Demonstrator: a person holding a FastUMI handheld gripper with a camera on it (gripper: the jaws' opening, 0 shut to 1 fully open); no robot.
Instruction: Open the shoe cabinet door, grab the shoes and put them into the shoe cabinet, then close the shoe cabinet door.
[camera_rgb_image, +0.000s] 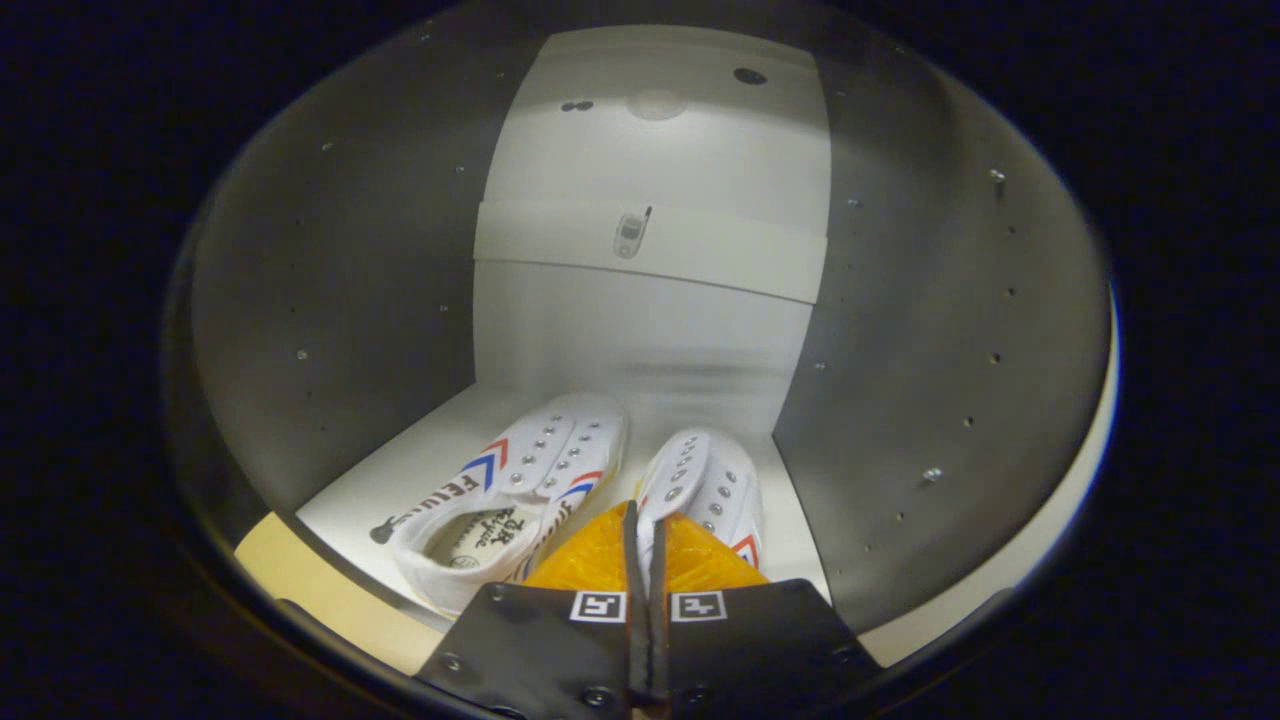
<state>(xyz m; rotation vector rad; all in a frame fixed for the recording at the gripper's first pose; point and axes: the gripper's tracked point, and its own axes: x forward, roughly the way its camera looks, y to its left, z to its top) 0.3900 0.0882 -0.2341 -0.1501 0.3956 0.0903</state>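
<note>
Two white canvas shoes with red and blue stripes lie side by side on the white floor (385, 490) of the shoe cabinet, toes toward the back wall. The left shoe (520, 485) lies free, its opening facing me. The right shoe (705, 480) sits just ahead of my gripper (645, 525). The fingers are pressed nearly together, with a thin white edge of that shoe's collar pinched between them. The heel of the right shoe is hidden behind the fingers.
The grey left wall (340, 300) and grey right wall (930, 320) of the cabinet close in on both sides, dotted with shelf-pin holes. The white back panel (650, 320) stands beyond the shoes. The cabinet's pale front edge (300, 580) runs below the left shoe.
</note>
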